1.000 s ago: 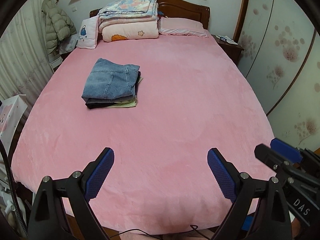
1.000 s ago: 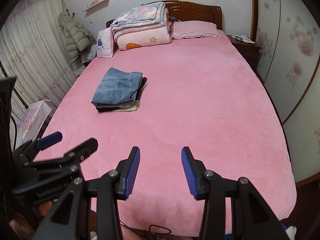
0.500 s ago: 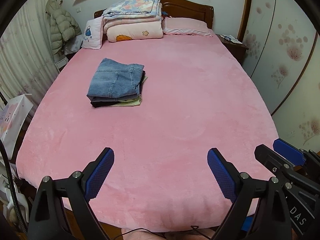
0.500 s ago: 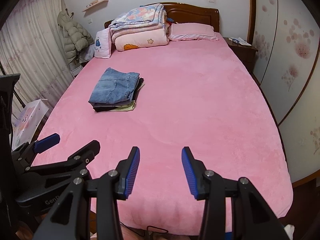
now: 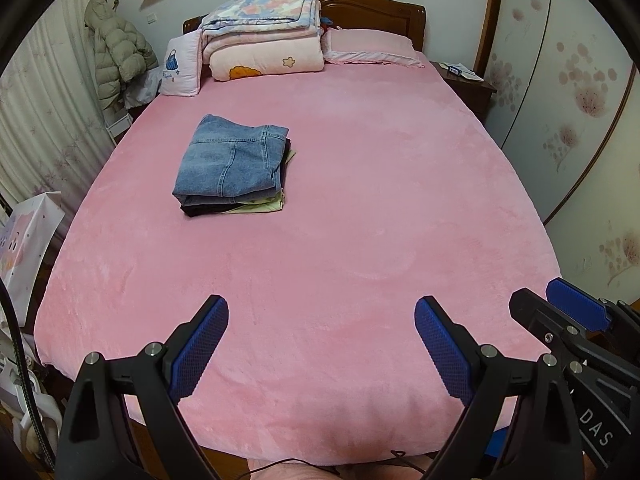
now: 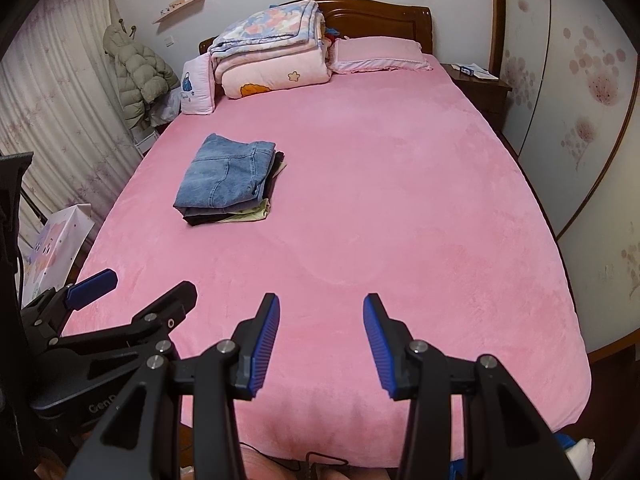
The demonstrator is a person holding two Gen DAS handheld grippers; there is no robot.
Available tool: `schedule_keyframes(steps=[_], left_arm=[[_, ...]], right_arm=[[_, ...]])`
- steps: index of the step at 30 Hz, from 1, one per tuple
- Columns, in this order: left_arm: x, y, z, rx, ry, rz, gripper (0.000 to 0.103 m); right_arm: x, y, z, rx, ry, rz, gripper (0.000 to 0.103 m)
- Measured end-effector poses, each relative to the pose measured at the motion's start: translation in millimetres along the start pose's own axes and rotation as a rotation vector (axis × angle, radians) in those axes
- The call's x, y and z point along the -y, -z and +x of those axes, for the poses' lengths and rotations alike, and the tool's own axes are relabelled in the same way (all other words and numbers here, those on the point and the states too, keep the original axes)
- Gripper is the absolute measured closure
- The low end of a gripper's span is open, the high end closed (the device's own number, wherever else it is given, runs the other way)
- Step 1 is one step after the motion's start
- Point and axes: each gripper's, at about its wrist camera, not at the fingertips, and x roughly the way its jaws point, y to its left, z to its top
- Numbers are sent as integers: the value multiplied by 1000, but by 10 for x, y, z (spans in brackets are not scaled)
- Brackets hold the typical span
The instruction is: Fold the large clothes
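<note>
Both grippers hung over the foot of the bed, tilted downward toward the blanket and side by side. The left gripper [image 5: 322, 334] had its blue-padded fingers spread wide with nothing between them. Just to its right, the right gripper [image 6: 320, 330] held its jaws parted more narrowly, also empty, with only bare pink bedding under the gap. Neither touched the cloth.

On the left side of the room a pale curtain [image 5: 36, 128] hung by the wall, with a white paper bag [image 5: 24, 236] on the floor below it and a puffy olive jacket [image 5: 118, 60] hanging further back. The stack of folded clothes [image 5: 234, 170] lay on the left half of the bed, about midway up, well apart from both grippers: folded blue jeans on top, with dark and pale yellow pieces beneath. Nothing stood between it and the grippers. At the head, a small white cushion [image 5: 180, 66] leaned beside a pile of folded quilts [image 5: 266, 36], and a pink pillow [image 5: 370, 46] lay to the right of them against the wooden headboard [image 5: 372, 10].

The pink fleece blanket [image 5: 380, 200] covered the whole bed, smooth and flat. To the right stood a dark nightstand [image 5: 466, 84] with papers on it, then wardrobe doors [image 5: 572, 92] with a faded flower print.
</note>
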Motion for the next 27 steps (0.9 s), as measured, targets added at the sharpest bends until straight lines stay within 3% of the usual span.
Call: schedule_keyframes(steps=[27], left_arm=[[-86, -196, 117, -39, 27, 11, 9]], right_arm=[[35, -88, 103, -26, 0, 35, 59]])
